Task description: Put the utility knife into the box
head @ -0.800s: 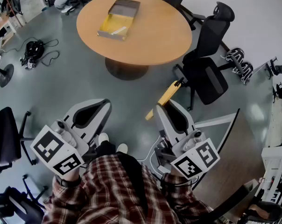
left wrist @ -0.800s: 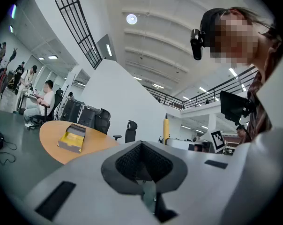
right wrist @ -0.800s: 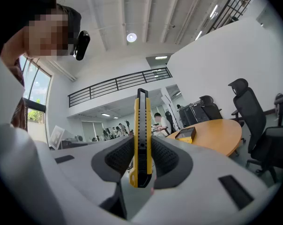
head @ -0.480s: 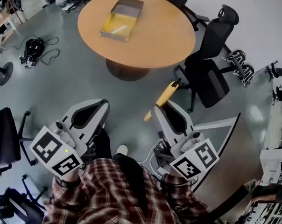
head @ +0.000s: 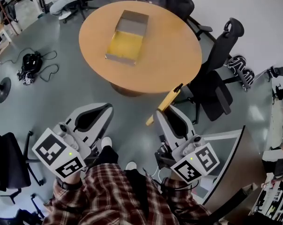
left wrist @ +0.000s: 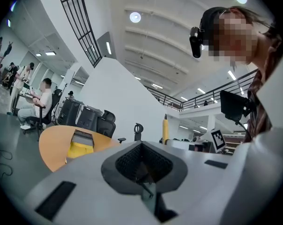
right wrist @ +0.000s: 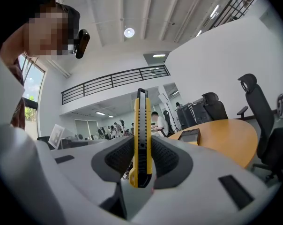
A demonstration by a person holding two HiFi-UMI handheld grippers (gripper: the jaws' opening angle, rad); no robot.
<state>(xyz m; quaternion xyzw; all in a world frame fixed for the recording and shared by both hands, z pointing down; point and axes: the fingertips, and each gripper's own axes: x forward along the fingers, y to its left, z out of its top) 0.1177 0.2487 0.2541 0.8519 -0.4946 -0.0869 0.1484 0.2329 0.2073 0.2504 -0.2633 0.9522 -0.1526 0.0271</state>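
Knife point(right wrist: 142, 121) seemingly snug in right gripper point(right wrist: 142, 144)

The box point(head: 126, 39) sits on the table point(head: 172, 46), chair point(head: 216, 86) to its right.

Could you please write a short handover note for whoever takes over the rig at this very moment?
Left gripper: jaws together, nothing in them, held low in front of the person.
Right gripper: shut on the yellow and black utility knife, which sticks out forward past the jaws.
Open shallow box with a yellow inside and grey lid: on the round wooden table, well ahead of both grippers.
Done: the knife is in hand.
Left: step up to the table, bring the knife over the box, lower it in and let go.
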